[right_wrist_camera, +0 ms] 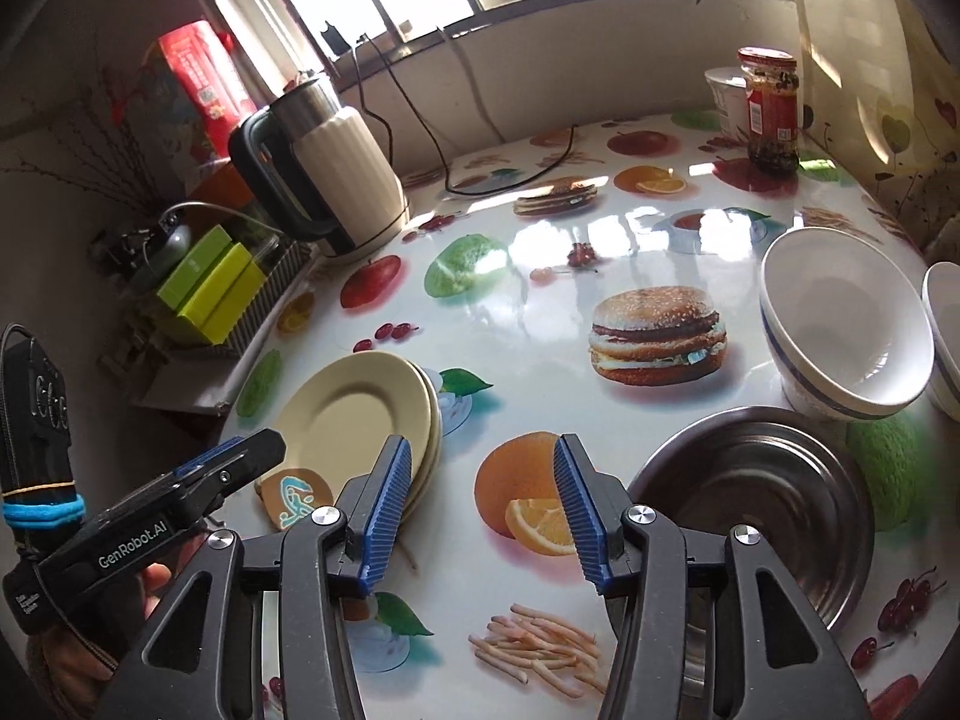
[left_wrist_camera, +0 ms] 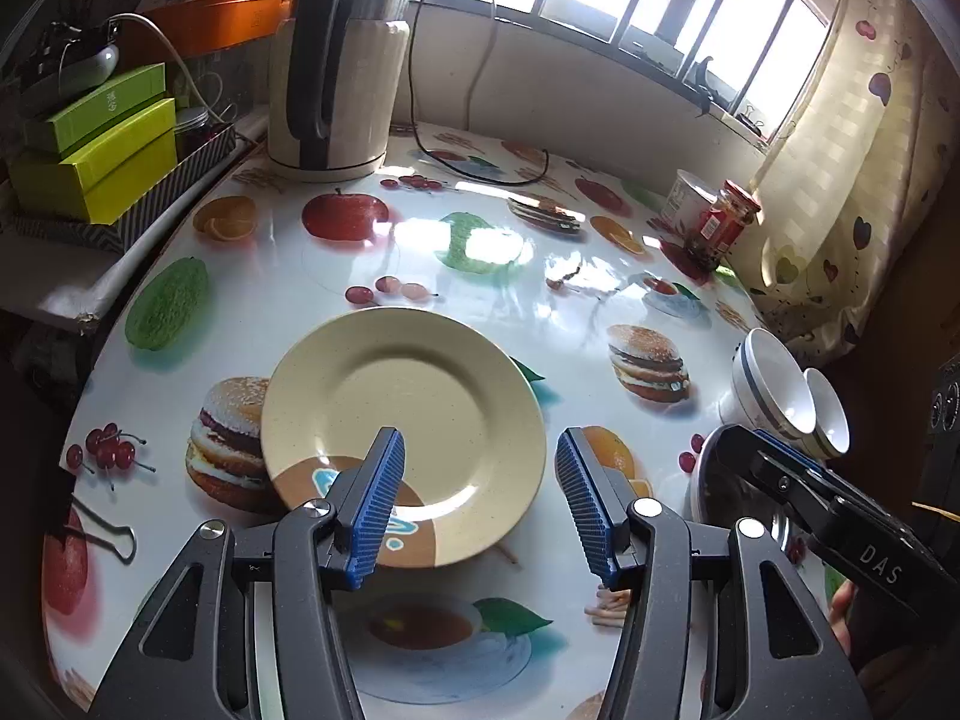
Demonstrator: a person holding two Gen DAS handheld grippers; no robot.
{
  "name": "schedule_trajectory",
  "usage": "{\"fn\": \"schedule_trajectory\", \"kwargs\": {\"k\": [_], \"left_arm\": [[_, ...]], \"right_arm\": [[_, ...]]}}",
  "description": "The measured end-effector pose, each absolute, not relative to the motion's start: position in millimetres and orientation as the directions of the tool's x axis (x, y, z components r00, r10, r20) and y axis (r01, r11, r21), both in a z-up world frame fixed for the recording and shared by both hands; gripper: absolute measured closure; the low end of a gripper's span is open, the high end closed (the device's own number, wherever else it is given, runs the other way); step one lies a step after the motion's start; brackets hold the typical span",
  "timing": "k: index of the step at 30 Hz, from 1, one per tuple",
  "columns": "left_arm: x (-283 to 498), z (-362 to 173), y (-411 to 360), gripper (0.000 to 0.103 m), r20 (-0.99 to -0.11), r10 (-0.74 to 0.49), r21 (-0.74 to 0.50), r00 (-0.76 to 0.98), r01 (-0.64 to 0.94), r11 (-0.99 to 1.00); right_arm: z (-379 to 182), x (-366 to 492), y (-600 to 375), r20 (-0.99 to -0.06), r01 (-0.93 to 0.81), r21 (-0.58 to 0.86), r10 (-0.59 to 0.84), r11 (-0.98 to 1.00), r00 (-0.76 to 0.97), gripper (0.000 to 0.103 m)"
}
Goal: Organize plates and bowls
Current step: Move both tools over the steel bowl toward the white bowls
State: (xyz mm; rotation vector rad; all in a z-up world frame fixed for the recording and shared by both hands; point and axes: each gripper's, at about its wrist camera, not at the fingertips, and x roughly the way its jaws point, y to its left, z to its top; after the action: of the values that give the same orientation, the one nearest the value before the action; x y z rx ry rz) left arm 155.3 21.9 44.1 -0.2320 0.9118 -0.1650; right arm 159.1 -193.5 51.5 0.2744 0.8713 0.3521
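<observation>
A stack of cream plates (left_wrist_camera: pixel 402 414) lies on the printed table; it also shows in the right wrist view (right_wrist_camera: pixel 360 414). My left gripper (left_wrist_camera: pixel 480 468) is open and empty, its fingers just above the stack's near rim. My right gripper (right_wrist_camera: pixel 483 474) is open and empty above the table, between the plates and a steel bowl (right_wrist_camera: pixel 756 498). Two white bowls with blue stripes (right_wrist_camera: pixel 846 336) stand behind the steel bowl; they also show in the left wrist view (left_wrist_camera: pixel 780 384). The right gripper's body (left_wrist_camera: pixel 810 480) shows at the right of the left wrist view.
A cream electric kettle (right_wrist_camera: pixel 342 174) with its cable stands at the back left. Green boxes (left_wrist_camera: pixel 96 144) sit on a side shelf. A sauce jar (right_wrist_camera: pixel 774 108) and a white tub (right_wrist_camera: pixel 729 96) stand at the back right near the curtain. A binder clip (left_wrist_camera: pixel 102 528) lies near the left edge.
</observation>
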Motion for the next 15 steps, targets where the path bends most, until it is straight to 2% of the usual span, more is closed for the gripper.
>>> {"fn": "schedule_trajectory", "kwargs": {"k": [12,15], "left_arm": [[147,61,-41,0.049,-0.746,-0.272,-0.214,0.607,0.168,0.962],[145,63,-55,0.049,-0.743,-0.229,-0.15,0.629,0.177,0.973]], "right_arm": [[70,129,-242,-0.672,-0.104,0.321,0.304,0.941,0.675,0.053],[72,125,-255,-0.669,-0.075,0.312,0.275,0.947,0.691,0.053]]}}
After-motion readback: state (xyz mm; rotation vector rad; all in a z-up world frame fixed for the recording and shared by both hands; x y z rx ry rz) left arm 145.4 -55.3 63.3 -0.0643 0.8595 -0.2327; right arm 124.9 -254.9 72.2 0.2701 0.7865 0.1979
